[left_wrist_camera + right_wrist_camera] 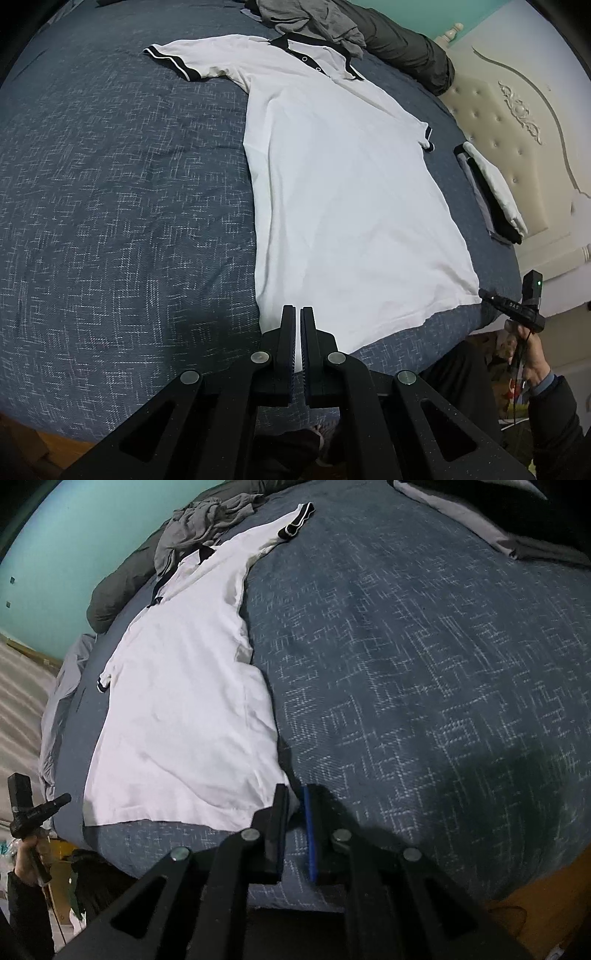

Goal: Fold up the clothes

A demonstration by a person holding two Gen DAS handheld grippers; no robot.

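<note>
Left wrist view first: a wide bed under a blue-grey patterned cover (122, 192) fills nearly everything. Spread flat on it lies a white polo shirt (343, 192), face up, with black collar and black-banded sleeves, collar toward the far side and hem toward the near edge of the bed. Beyond the collar a long dark grey bolster or rolled quilt (406, 55) runs along the far edge, with a crumpled grey garment (314, 20) heaped on it and touching the collar. To the right stands a cream tufted headboard (517, 122), and just before it, apart from the shirt's sleeve, sits a small stack of folded clothes (491, 192) in white, black and grey.

The left gripper (298, 314) has its jaws pressed together at the near hem corner of the shirt, with white cloth showing in the slit between its pads, so it is pinching the hem. Far right in this view, the person's right hand (528, 354) grips the handle of the other tool, whose tip sits at the opposite hem corner.

Right wrist view: the right gripper (293, 797) stands with a narrow gap between its jaws, at the tip of that hem corner. The pads do not look to be clamping the cloth. The person's left hand (27, 860) shows small at the lower left.
</note>
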